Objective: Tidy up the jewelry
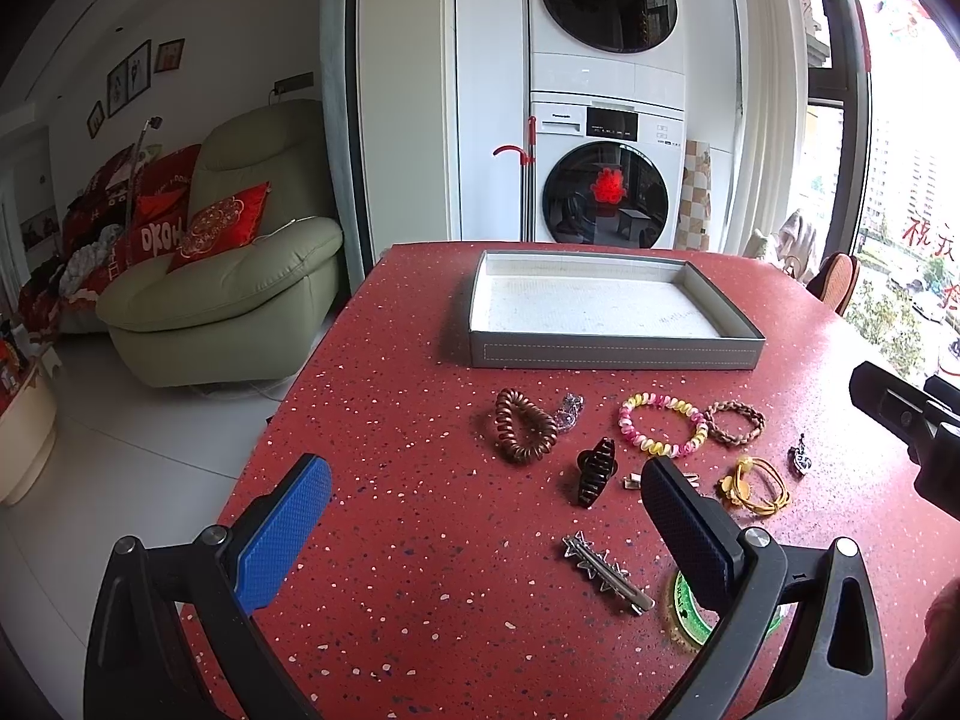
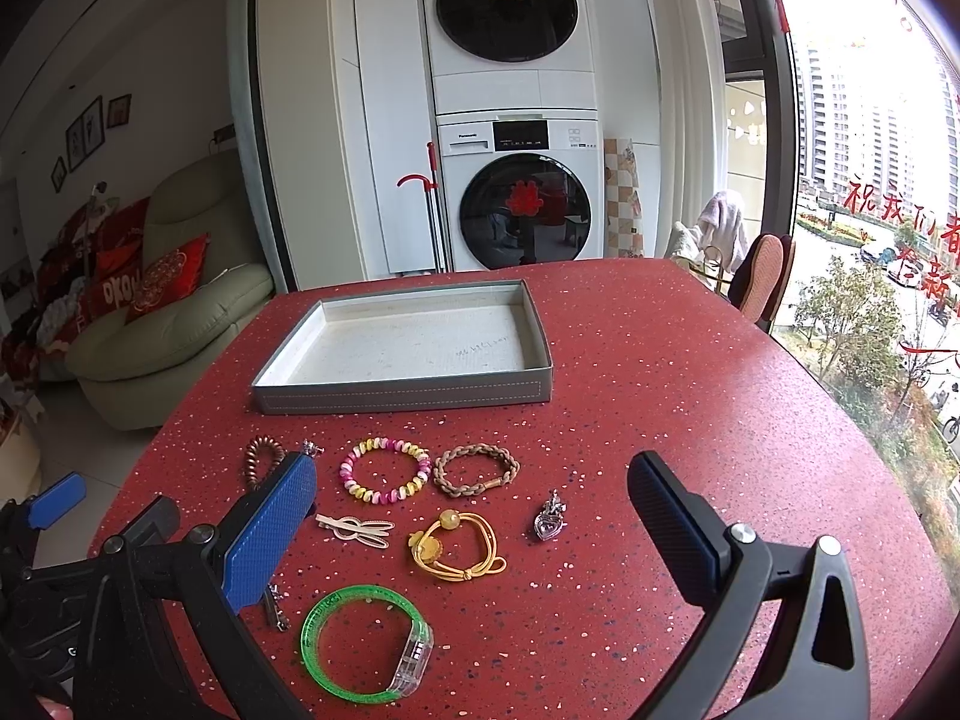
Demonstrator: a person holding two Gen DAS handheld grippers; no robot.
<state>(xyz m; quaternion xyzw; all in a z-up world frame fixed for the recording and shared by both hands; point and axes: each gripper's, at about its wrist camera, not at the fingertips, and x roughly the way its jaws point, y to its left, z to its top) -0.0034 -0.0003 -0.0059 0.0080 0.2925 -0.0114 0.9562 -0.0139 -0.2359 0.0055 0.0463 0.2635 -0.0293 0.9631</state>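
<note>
Tray (image 2: 414, 390), upper centre of frame, holds nothing; task not started by the look of it. All the jewelry, e.g. beaded bracelet (image 2: 385, 471) and green bangle (image 2: 366, 642), lies on the red table (image 2: 660, 360) below it. Left gripper (image 1: 486, 516) and right gripper (image 2: 474, 516): fingers spread, empty.

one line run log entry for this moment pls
stage: start | left gripper: open, holds nothing | right gripper: open, holds nothing | tray: no items | jewelry on table

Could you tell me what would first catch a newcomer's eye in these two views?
Probably the speckled red table, with an empty grey tray at its far side. Nearer lie scattered accessories, notably a bright green bangle closest to the camera and a pink-and-yellow bracelet just before the tray. Both open grippers, left and right, hover above them.
</note>
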